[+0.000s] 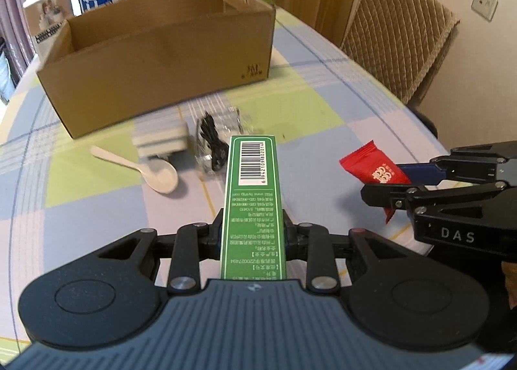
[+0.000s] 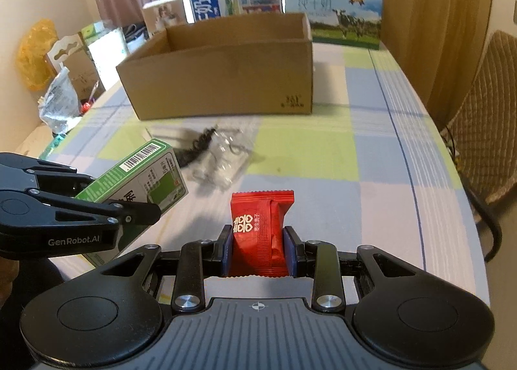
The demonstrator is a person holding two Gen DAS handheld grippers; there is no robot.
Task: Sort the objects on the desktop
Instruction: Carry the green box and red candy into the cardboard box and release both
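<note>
My left gripper (image 1: 253, 234) is shut on a long green box (image 1: 252, 195) with a barcode, held above the table and pointing at the cardboard box (image 1: 161, 56). The same green box (image 2: 139, 176) shows at the left of the right wrist view, held by the left gripper (image 2: 129, 205). My right gripper (image 2: 258, 250) is shut on a red candy packet (image 2: 258, 231), also lifted; that red packet (image 1: 371, 169) and the right gripper (image 1: 397, 182) appear at the right of the left wrist view. The cardboard box (image 2: 223, 69) is open-topped.
On the checked tablecloth (image 1: 323, 111) before the box lie a pale spoon (image 1: 152, 169), a small grey-white block (image 1: 160, 137) and a clear bag with a black cable (image 1: 213, 144). Milk cartons (image 2: 332, 11) stand behind. A padded chair (image 1: 400, 31) is at right; clutter (image 2: 61, 102) at left.
</note>
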